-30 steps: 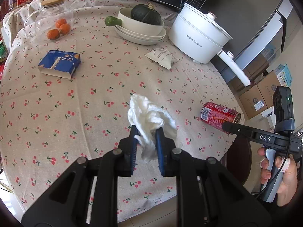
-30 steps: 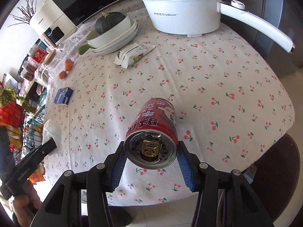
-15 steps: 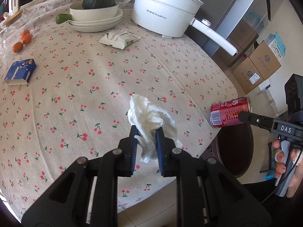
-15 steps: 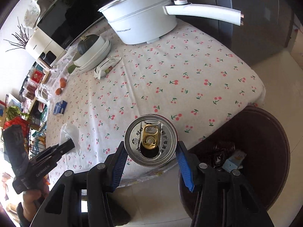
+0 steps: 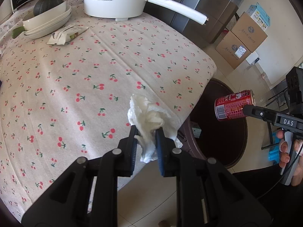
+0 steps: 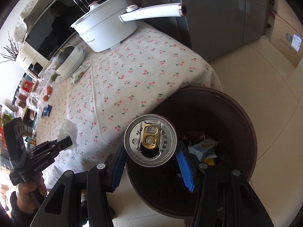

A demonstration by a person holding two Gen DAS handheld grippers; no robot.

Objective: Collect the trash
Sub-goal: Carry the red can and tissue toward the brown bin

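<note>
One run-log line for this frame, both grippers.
left gripper: shut on crumpled white tissue | right gripper: shut on red drink can, above brown round bin | trash on table: white wrapper

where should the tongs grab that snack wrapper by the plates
The snack wrapper lies flat on the tablecloth, next to the stacked plates. Probably best to pinch its raised, crinkled end from above, coming from the open side away from the plates, across its narrow width, since a flat packet offers little else to grip.
</note>
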